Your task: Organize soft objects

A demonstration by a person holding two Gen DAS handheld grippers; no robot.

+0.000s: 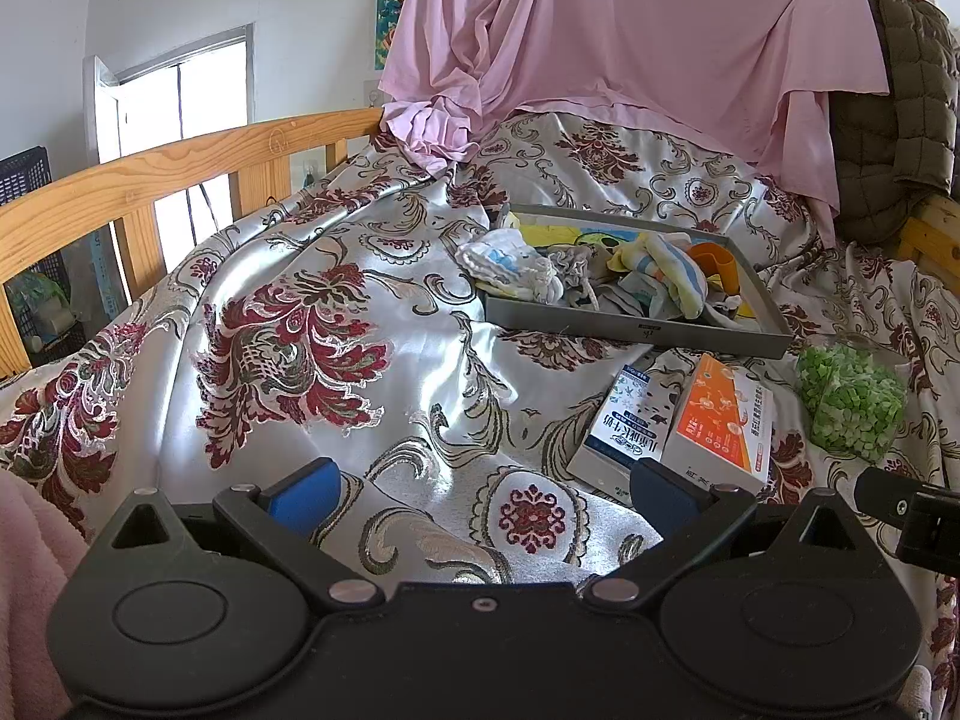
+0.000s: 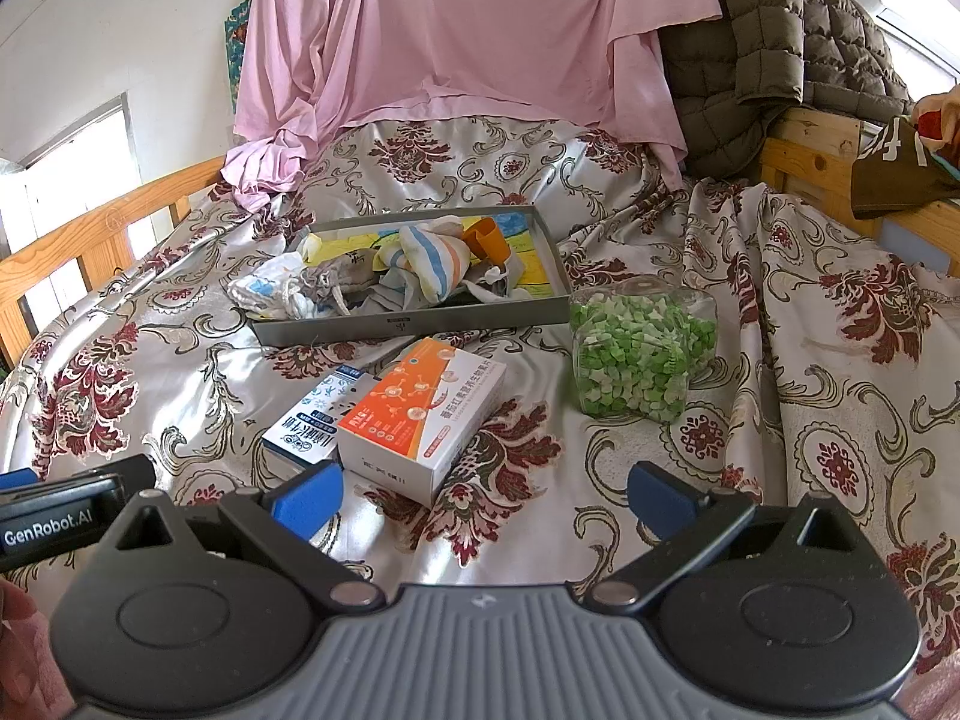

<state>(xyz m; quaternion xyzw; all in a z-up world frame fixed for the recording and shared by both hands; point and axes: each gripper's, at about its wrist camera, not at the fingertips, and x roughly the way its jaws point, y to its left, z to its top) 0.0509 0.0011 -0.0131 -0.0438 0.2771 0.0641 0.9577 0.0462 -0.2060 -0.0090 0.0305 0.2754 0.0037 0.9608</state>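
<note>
A grey shallow tray [image 1: 636, 325] [image 2: 414, 319] lies on the floral bedspread and holds a heap of small soft items. Among them are a white and blue cloth [image 1: 507, 261] [image 2: 264, 291] hanging over its left rim, a striped sock [image 1: 675, 273] [image 2: 435, 261] and a grey knitted piece [image 1: 570, 267] [image 2: 336, 282]. An orange cup [image 1: 714, 267] [image 2: 489, 240] sits in it too. My left gripper [image 1: 483, 489] hovers open over bare bedspread, well short of the tray. My right gripper [image 2: 483, 492] is open too, just behind an orange and white box [image 2: 420, 414] [image 1: 720, 420].
A blue and white carton [image 1: 621, 420] [image 2: 315, 414] lies beside the orange box. A clear jar of green bits [image 2: 639, 354] [image 1: 849, 399] stands right of the tray. A wooden rail [image 1: 156, 171] bounds the left; pink cloth [image 2: 468, 30] and a quilted jacket [image 2: 780, 42] hang behind.
</note>
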